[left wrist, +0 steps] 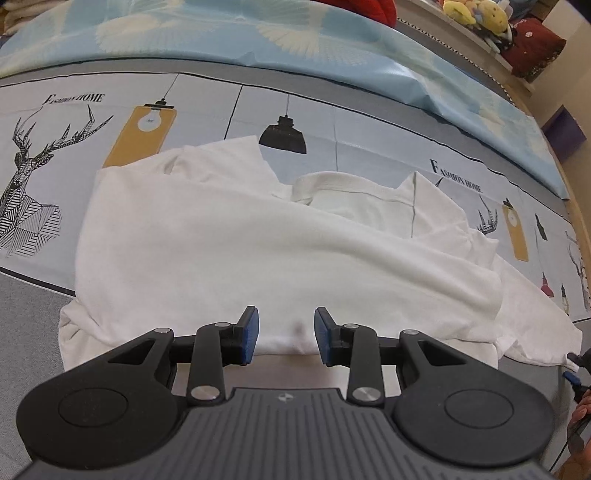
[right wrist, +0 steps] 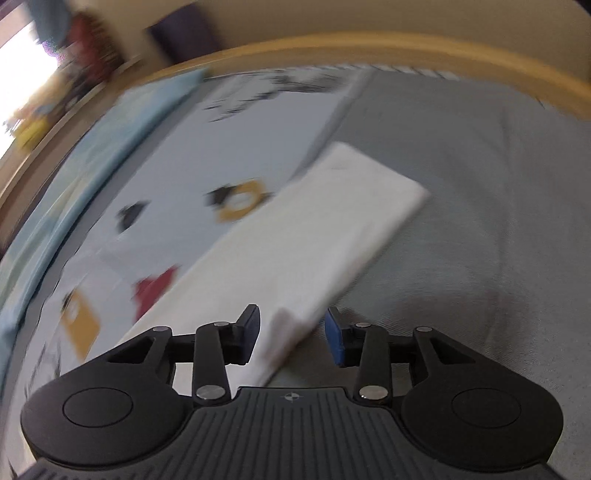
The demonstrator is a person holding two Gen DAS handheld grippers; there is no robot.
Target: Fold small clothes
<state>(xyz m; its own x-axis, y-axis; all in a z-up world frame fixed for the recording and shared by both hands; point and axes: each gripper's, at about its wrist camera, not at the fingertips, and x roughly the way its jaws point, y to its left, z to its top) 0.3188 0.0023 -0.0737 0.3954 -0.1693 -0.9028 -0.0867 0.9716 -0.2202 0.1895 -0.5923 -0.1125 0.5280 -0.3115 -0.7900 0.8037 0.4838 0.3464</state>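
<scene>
A white T-shirt (left wrist: 258, 251) lies partly folded on the printed bed sheet (left wrist: 369, 140), its collar (left wrist: 332, 184) at the far side. My left gripper (left wrist: 286, 338) is open, its blue pads on either side of the shirt's near folded edge, not closed on it. In the blurred right wrist view, a folded white strip of the shirt (right wrist: 317, 229) runs diagonally across the bed. My right gripper (right wrist: 293, 338) is open, with the near corner of that strip between its fingers.
A light blue quilt (left wrist: 295, 40) lies along the far side of the bed. Plush toys (left wrist: 476, 14) and a dark red bag (left wrist: 535, 48) sit on a shelf at the far right. Grey sheet (right wrist: 480, 184) and a wooden bed frame (right wrist: 369, 44) show to the right.
</scene>
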